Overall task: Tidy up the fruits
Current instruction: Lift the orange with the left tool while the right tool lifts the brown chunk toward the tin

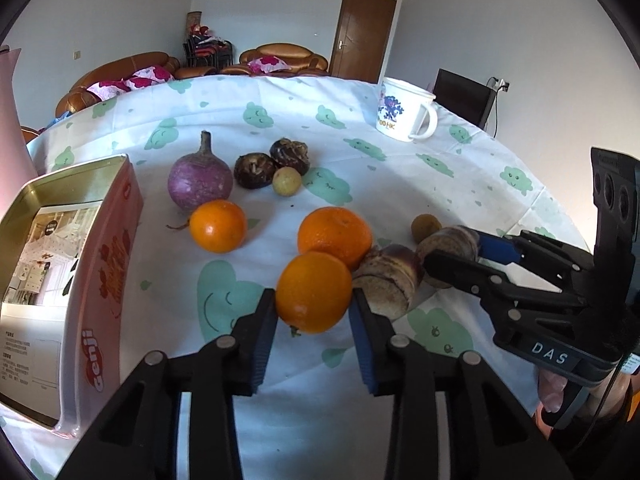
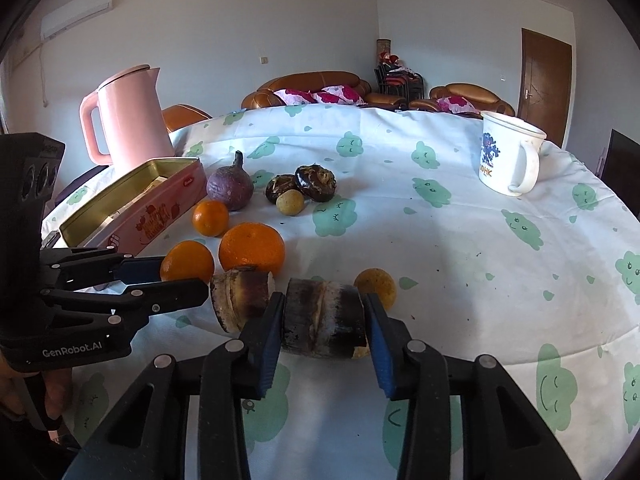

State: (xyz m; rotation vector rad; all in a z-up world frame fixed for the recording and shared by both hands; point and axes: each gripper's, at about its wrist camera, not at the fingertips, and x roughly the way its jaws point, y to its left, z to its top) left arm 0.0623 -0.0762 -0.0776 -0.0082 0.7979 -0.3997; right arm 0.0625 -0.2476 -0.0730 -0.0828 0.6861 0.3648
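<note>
Left wrist view: closest to the lens, my left gripper (image 1: pixel 313 307) has its pads pinching the near orange (image 1: pixel 313 292) at its widest part. Looks firm, waxy and light, so I'd keep the grip at its middle. Open tin (image 1: pixel 80 208) sits around 9 o'clock.

Right wrist view: right gripper (image 2: pixel 324 316) brackets the dark root chunk (image 2: pixel 323 317), pads touching or nearly so; can't tell if it's clamped. Probably stiff and rough, so grabbing the flat ends should work.

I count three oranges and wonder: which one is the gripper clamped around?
The nearest orange, between the left gripper fingers. The bigger orange sits just behind it; the third orange lies apart, beside the purple turnip.
</note>
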